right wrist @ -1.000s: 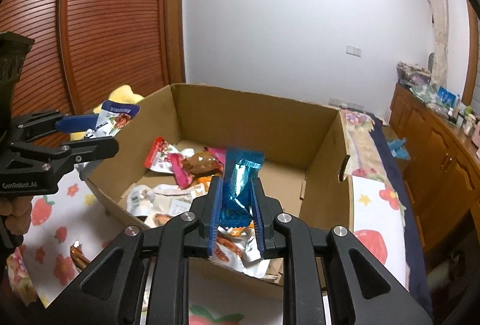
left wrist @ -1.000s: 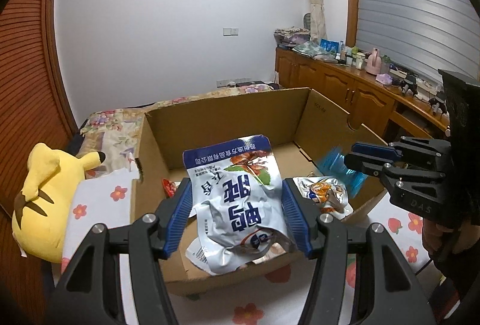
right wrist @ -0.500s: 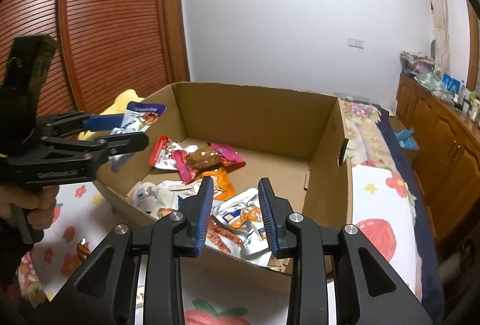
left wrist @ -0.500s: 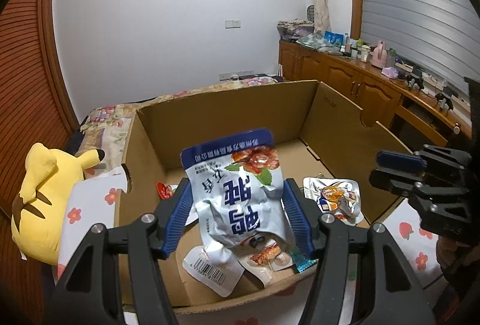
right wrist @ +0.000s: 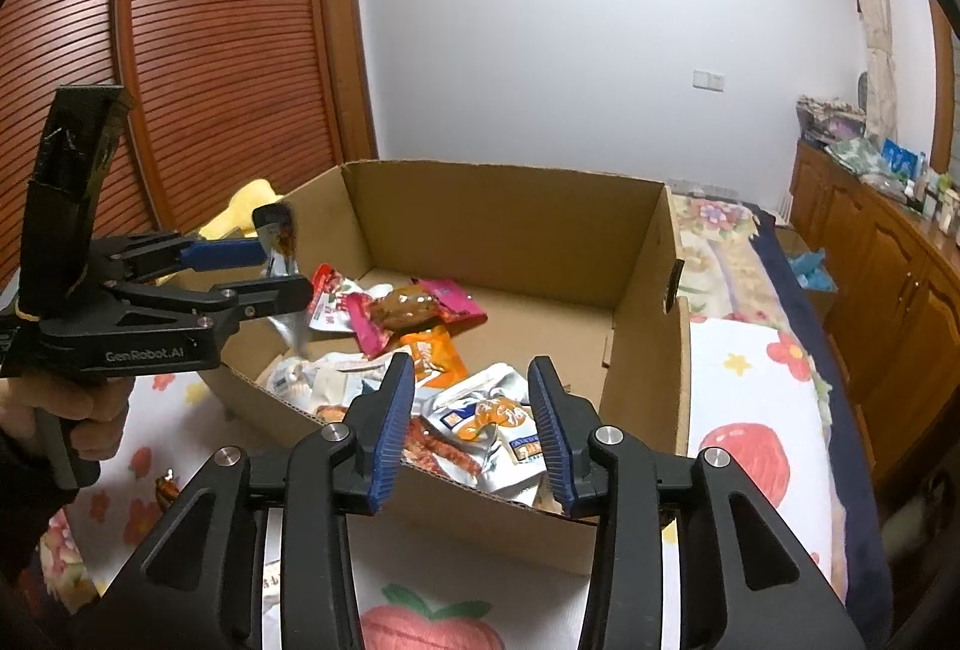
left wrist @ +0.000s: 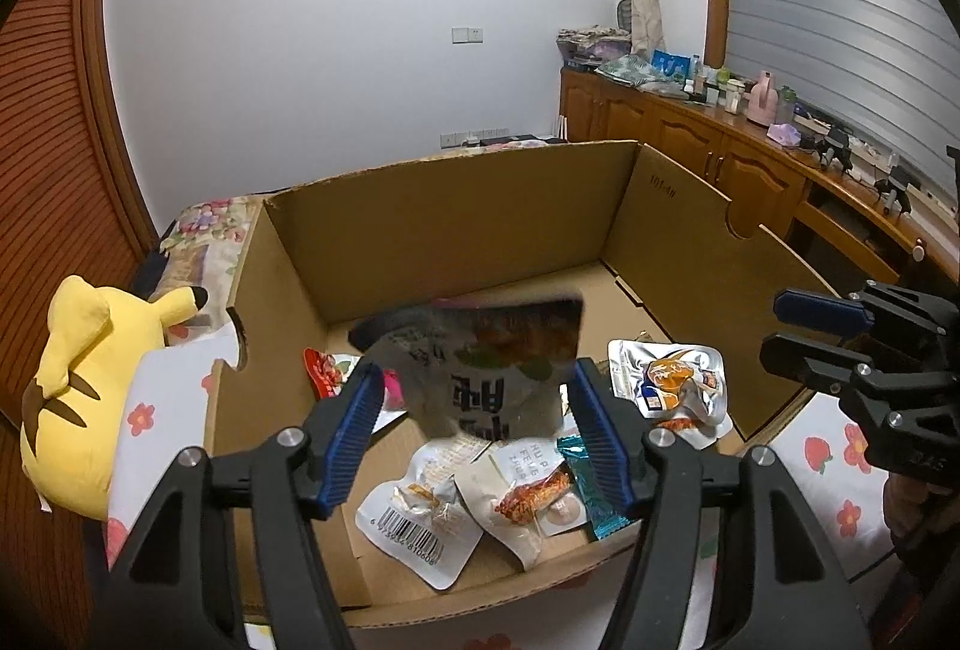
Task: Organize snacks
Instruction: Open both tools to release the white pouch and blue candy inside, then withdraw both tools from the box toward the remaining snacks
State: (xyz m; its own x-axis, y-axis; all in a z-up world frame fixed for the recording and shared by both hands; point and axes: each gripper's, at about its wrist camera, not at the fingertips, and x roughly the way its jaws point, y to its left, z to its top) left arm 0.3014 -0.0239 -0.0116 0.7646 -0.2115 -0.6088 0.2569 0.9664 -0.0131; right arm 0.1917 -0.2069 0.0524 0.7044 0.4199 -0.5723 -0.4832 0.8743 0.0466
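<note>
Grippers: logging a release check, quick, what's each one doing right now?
Left gripper: open, jaws just opening; blurred snack packet loose between them.
Right gripper: open, jaws just opening, nothing between them.

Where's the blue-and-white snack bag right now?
In the left wrist view the blue-and-white snack bag is blurred between the left gripper's opening fingers, over the cardboard box, above the packets at its near edge.
</note>
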